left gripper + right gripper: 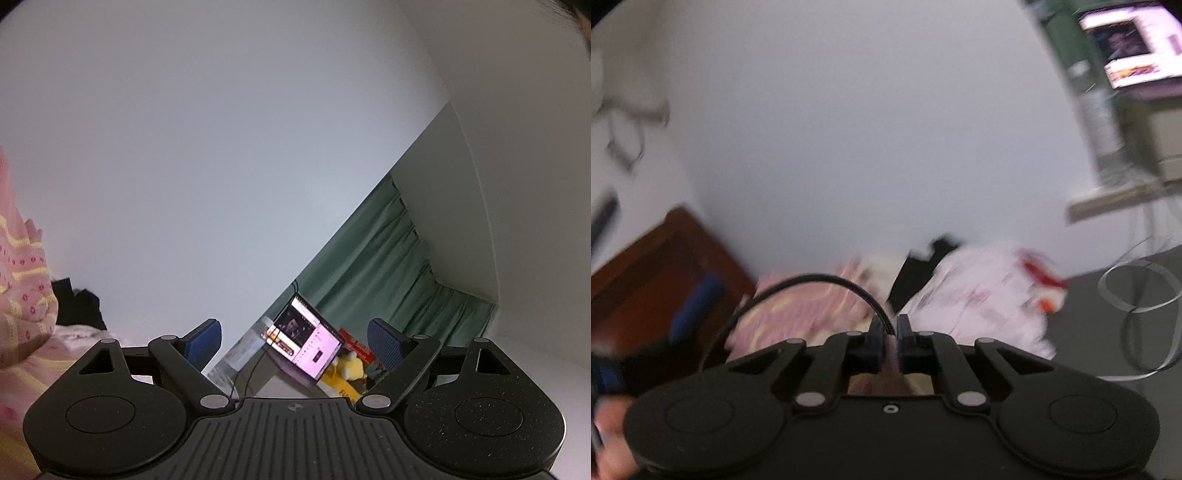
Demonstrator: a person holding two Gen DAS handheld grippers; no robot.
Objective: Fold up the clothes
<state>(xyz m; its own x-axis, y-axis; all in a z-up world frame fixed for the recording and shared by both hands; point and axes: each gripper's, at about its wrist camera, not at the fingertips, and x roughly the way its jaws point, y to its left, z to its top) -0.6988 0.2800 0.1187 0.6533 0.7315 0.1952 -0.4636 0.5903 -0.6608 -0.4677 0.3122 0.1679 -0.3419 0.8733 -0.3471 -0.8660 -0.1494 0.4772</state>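
Blue-padded fingers (205, 341) of the left gripper (295, 341) stand spread wide with nothing between them, aimed up at the wall. Beside that gripper, at the frame's left edge, hangs a pink knit garment (22, 295) with yellow stripes. Beyond the spread fingers a laptop (306, 341) glows, green curtains (399, 266) behind it. The right gripper (889, 332) is nearly clenched; a black cable (820, 280) arcs into the gap, though blur hides whether anything is pinched. Past it lie the pink garment (798, 310), something black (916, 273), and a white printed garment (979, 295), all loosely heaped. Folding looks barely begun; nothing appears neatly folded.
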